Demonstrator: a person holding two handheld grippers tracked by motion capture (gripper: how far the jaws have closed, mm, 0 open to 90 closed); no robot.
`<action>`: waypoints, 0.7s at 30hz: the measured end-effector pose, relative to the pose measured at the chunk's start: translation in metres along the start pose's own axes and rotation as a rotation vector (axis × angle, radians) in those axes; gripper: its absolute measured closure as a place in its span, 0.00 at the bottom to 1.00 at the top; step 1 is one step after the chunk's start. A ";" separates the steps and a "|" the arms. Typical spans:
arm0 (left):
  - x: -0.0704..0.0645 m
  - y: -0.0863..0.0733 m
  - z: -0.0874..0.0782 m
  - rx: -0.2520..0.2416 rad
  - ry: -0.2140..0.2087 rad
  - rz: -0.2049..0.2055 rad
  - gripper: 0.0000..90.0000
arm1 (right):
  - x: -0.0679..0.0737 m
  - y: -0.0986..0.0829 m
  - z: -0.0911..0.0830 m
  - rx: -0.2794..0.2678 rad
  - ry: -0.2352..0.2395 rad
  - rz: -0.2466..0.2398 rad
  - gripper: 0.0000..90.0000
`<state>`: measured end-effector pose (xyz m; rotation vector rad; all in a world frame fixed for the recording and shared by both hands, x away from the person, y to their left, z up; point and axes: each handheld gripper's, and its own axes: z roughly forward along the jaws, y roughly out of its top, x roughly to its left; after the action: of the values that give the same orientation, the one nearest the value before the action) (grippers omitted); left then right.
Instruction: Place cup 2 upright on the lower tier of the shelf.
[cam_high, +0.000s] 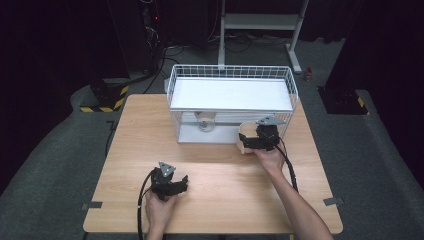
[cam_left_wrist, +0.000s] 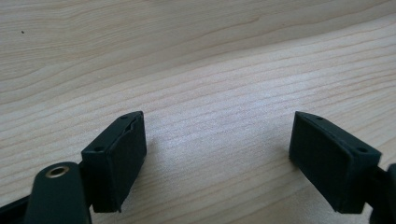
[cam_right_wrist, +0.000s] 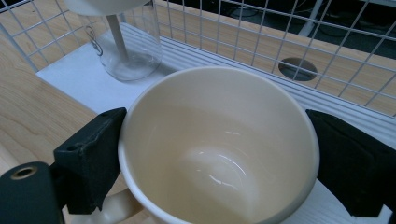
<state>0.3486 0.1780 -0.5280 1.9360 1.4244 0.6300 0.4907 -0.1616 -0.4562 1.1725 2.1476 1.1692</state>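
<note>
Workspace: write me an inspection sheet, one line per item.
Surface: wooden table, bare around the grippers.
Job's things: cream mug, empty, at the front of the white wire rack; a clear glass stands on the rack's lower shelf.
Clutter: nothing seen.
Grippers: right gripper shut on the mug's rim; left gripper open, low over bare wood.
Cables: a black cable trails from the left gripper.
Surroundings: dark room, grey floor, white stand behind.
</note>
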 end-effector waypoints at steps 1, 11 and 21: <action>0.000 0.000 0.000 0.001 0.001 0.004 0.21 | 0.000 0.000 0.000 -0.003 -0.001 -0.001 0.11; 0.000 0.000 0.000 0.001 0.003 0.009 0.21 | -0.003 -0.002 0.005 -0.035 -0.008 -0.017 0.11; 0.000 0.000 0.000 0.001 0.002 0.006 0.21 | -0.008 -0.004 0.012 -0.081 -0.024 -0.009 0.11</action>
<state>0.3488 0.1782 -0.5279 1.9416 1.4206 0.6350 0.5012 -0.1638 -0.4659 1.1353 2.0657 1.2203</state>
